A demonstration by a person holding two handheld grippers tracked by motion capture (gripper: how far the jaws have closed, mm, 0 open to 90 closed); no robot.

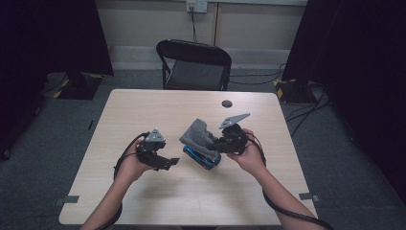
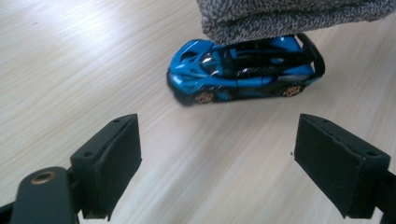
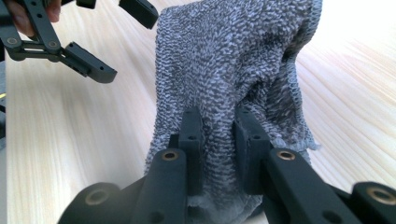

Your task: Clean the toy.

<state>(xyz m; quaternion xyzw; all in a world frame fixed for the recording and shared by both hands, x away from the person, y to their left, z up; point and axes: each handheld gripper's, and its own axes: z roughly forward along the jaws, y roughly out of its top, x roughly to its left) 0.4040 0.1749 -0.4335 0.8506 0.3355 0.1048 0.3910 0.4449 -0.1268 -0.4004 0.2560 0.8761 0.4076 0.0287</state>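
Grey cloth (image 3: pixel 233 60) pinched by R gripper (image 3: pixel 218 140), over blue car (image 2: pixel 243 70)

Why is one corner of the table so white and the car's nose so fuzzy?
Right gripper view: glare washes out the table beside the grey cloth. Left gripper view: the blue toy car blurs at its front. High view: dim, dark edges.

Light wooden table (image 1: pixel 158 191), blue toy car (image 1: pixel 203 157) on it, small dark disc (image 1: pixel 226 103) near far edge
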